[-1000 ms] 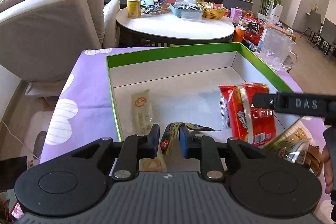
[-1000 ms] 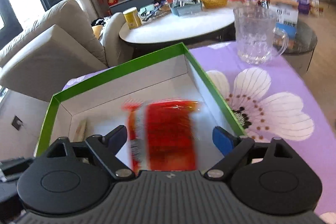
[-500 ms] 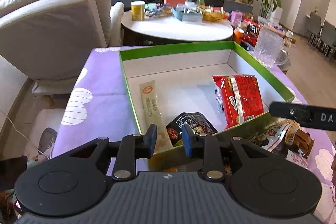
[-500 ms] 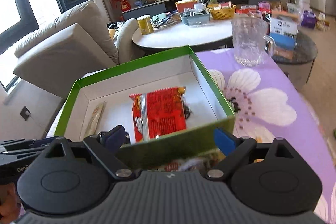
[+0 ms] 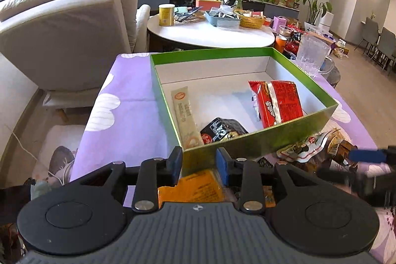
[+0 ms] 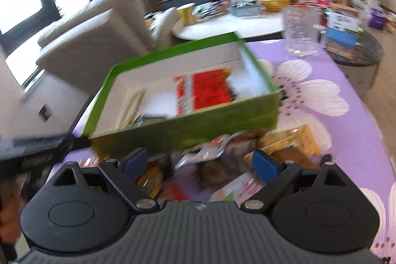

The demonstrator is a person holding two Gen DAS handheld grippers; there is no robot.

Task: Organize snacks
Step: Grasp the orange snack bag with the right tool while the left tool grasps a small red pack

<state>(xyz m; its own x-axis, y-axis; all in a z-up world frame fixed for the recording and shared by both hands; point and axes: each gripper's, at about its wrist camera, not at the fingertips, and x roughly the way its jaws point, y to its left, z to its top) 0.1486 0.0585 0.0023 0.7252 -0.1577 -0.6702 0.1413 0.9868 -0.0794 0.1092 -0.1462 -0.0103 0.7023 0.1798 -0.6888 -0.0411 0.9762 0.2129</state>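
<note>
A green box (image 5: 259,142) with a white inside sits on the purple tablecloth. It holds a red snack packet (image 5: 279,100), a beige stick packet (image 5: 184,113) and a black packet (image 5: 222,130). My left gripper (image 5: 199,165) is open and empty in front of the box's near wall, above an orange packet (image 5: 195,189). My right gripper (image 6: 201,162) is wide open and empty above a pile of loose snack packets (image 6: 222,160) in front of the box (image 6: 188,128). This view is blurred.
A glass mug (image 5: 313,55) stands right of the box on the cloth. A round white table (image 5: 210,32) with a yellow can and baskets is behind it. A beige sofa (image 5: 64,34) is at the left. More loose packets (image 5: 311,145) lie at the box's right corner.
My left gripper let go of the black packet into the box and drew back out. My right gripper released the red packet and pulled back over the loose pile.
</note>
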